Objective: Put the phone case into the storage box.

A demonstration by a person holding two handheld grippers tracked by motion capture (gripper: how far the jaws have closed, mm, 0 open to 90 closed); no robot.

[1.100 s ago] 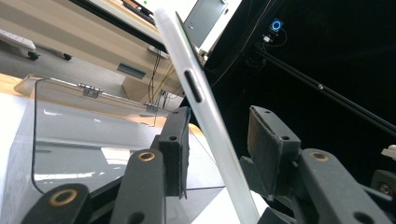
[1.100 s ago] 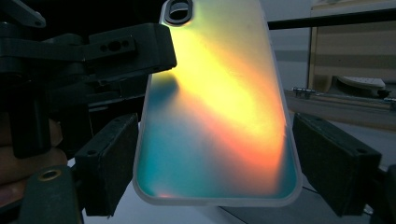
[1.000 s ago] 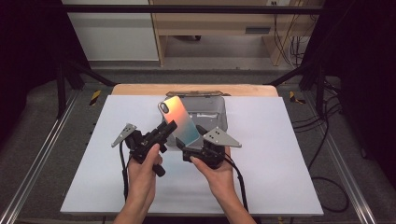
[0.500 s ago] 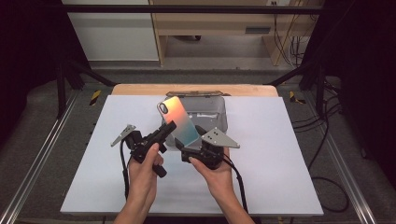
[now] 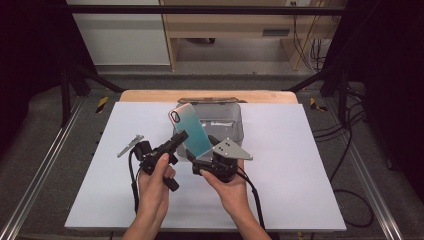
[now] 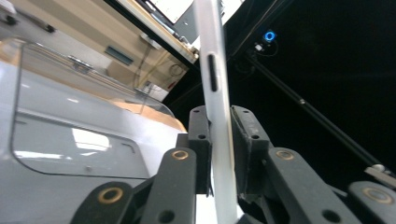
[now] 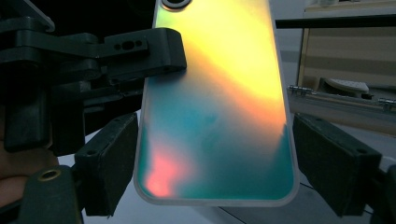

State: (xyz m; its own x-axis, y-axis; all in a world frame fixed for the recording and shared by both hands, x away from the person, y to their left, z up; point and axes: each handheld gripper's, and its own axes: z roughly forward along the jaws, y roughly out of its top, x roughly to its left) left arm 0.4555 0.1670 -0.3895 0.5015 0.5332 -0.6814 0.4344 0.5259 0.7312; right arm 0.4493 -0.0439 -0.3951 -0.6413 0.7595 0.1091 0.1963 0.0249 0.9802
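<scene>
White worktop under dark frame, clear plastic box at far edge. Iridescent phone held tilted above worktop, in front of box, between both hands. Right hand-held gripper clamped narrow on phone's lower end. Left hand-held gripper jaws have just been closing, pads now pinching phone's thin edge from left.

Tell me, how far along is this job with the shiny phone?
Done: the iridescent teal-and-orange phone is up off the white table, before the clear plastic box. In hand: the right claw grips its lower edges, and the left claw has just been closing its jaws on its flat faces. Left: probably releasing one claw to pass it over.
</scene>
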